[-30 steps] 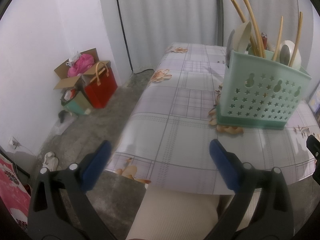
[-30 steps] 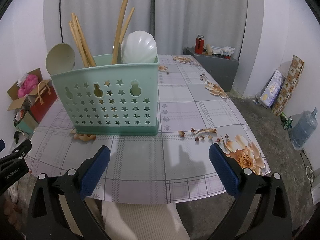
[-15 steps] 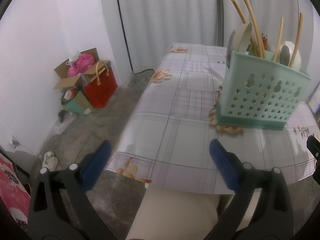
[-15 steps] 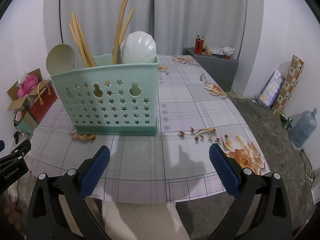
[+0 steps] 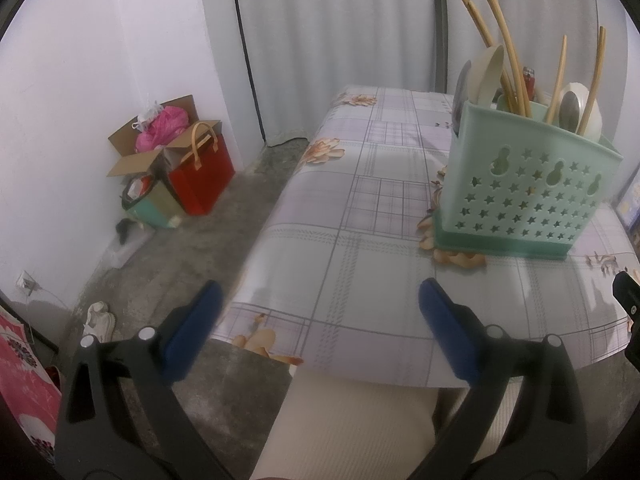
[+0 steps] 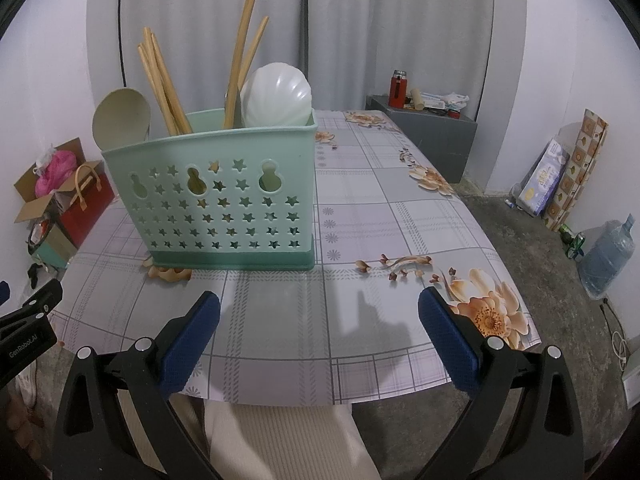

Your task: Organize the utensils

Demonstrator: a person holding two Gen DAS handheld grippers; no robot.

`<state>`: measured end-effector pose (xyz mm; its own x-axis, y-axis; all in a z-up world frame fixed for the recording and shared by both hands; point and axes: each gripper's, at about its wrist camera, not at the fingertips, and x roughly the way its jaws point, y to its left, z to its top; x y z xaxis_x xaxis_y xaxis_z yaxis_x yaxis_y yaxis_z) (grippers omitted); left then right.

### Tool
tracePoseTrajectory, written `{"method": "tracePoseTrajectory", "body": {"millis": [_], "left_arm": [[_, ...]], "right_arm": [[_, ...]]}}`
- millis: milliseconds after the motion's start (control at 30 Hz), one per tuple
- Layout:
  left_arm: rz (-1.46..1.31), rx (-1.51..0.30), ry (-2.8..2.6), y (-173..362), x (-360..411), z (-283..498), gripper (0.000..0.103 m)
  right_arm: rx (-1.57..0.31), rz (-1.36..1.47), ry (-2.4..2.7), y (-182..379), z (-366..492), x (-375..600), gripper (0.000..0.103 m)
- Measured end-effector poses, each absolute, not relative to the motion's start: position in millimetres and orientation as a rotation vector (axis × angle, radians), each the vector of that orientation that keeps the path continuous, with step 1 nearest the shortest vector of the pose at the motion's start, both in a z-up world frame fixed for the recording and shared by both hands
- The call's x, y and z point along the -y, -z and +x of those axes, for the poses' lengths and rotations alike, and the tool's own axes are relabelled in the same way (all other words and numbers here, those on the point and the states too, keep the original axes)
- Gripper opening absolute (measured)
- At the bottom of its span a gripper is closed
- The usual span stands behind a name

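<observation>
Status: both tongs idle and empty. Left tongs (image 5: 318, 304) have the blue pads spread wide, nothing between them, hanging off the near left corner of the bench (image 5: 360, 248), over floor and my lap. Right tongs (image 6: 319, 314) are the same: pads wide apart, empty, hovering just above the near edge of the bench.

The mint-green utensil caddy (image 6: 224, 192) stands upright toward the near left part of the bench, well apart from both tongs. In it I see a bundle of wooden chopsticks (image 6: 160, 80), two longer wooden handles (image 6: 242, 52), a beige ladle (image 6: 120, 120) at its left end and a white ribbed scoop (image 6: 278, 96) at its right end. From the left view there's also a metal spoon (image 5: 568, 110) tucked by the white one. I can't tell which compartment each piece sits in; the dividers are mostly hidden.

No loose utensils anywhere on the bench cloth in either view. My read: either the job is essentially finished, everything already in the caddy, or it hasn't begun and the work is sorting within the caddy, e.g. splitting the chopsticks from the spoons. I can't decide between them from these frames. If sorting is left, the right tongs are closer and better lined up on the caddy.
</observation>
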<state>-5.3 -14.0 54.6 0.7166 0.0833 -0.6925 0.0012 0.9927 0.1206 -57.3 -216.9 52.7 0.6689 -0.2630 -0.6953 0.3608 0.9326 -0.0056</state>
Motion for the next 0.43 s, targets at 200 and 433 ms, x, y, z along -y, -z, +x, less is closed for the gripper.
{"method": "tracePoseTrajectory", "body": {"millis": [200,433], "left_arm": [[0.111,-0.769,-0.045,-54.1,15.3,-6.0,0.094],[0.115,-0.764,-0.042,-53.1,21.4,-4.0,0.094]], "right_arm": [[-0.761,0.136,0.352,-52.8,-57.3,216.9,0.097],[-0.762,0.137,0.351,-53.2,-57.7,216.6,0.097]]}}
